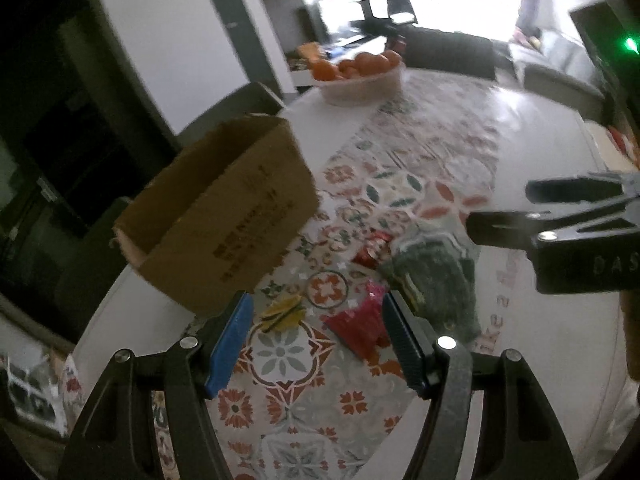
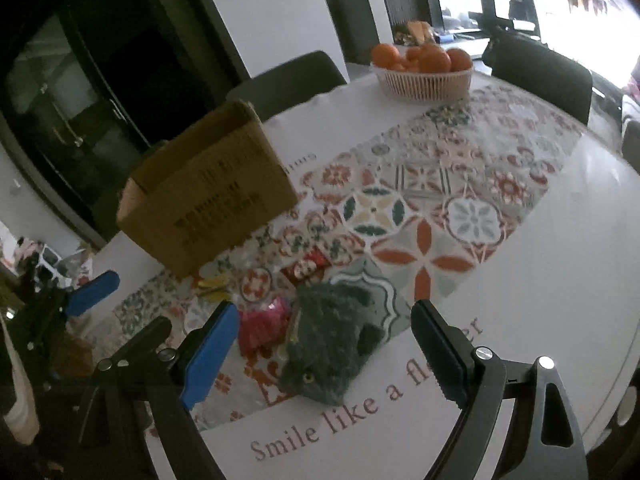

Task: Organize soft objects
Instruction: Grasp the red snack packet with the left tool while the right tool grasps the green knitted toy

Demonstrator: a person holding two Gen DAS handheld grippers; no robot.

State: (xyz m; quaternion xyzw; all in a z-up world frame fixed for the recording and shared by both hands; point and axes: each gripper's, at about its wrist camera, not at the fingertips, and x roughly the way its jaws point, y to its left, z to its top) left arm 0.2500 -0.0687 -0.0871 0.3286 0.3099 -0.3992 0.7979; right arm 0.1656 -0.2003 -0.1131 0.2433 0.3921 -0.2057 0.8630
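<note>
The fuzzy green toy (image 2: pixel 328 344) lies flat on the table (image 2: pixel 540 280), near the front edge, half on the flowery cloth (image 2: pixel 420 216) and half by the words printed there. It looks soft and floppy, so I think it will squash when squeezed. Just beside it, toward the box, sits a crinkly red packet (image 1: pixel 358 326), and a little yellow thing (image 1: pixel 282 312) lies close to that. A small red-and-white wrapper (image 1: pixel 370 250) rests a bit farther in.

The right gripper (image 2: pixel 324 352) hangs over the toy with its jaws spread wide, one on each side, not touching it. I guess it is about to grab it. The left gripper (image 1: pixel 316 340) has its jaws apart too, holding nothing, above the red packet.

The open cardboard box (image 2: pixel 208 196) waits near the left edge, likely for the soft things. A basket of oranges (image 2: pixel 424 68) stands at the far edge.
</note>
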